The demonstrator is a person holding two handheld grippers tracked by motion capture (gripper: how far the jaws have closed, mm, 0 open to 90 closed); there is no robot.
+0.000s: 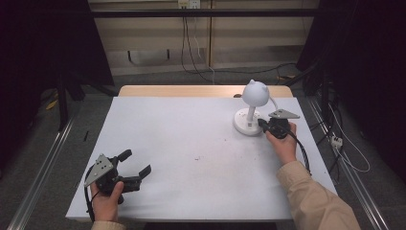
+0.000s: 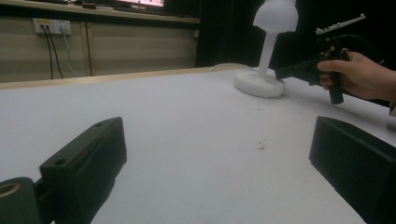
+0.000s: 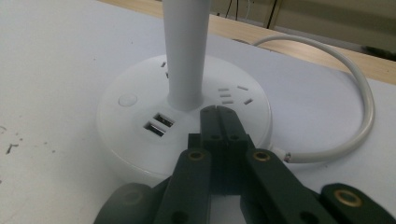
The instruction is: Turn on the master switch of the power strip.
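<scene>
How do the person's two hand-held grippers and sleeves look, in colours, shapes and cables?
Both are black pistol-shaped tools. The left hand-held gripper and the right hand-held gripper each carry a grey three-cornered plate on top and trail a black cable. The jaws are flat black blocks; brass-coloured rivets mark the joints in the right gripper view. The person wears a beige sleeve on the right arm, and a beige cuff shows at the left wrist.

The right gripper [image 1: 262,125] touches the white lamp's [image 1: 252,108] base; the left gripper [image 1: 136,163] rests spread near the table's [image 1: 191,143] corner.

Open surface, one obstacle at the far right

The white surface [image 1: 191,143] lies bare between both grippers; only the lamp [image 1: 252,108] and its looping cord [image 3: 359,107] block the far-right corner.
</scene>
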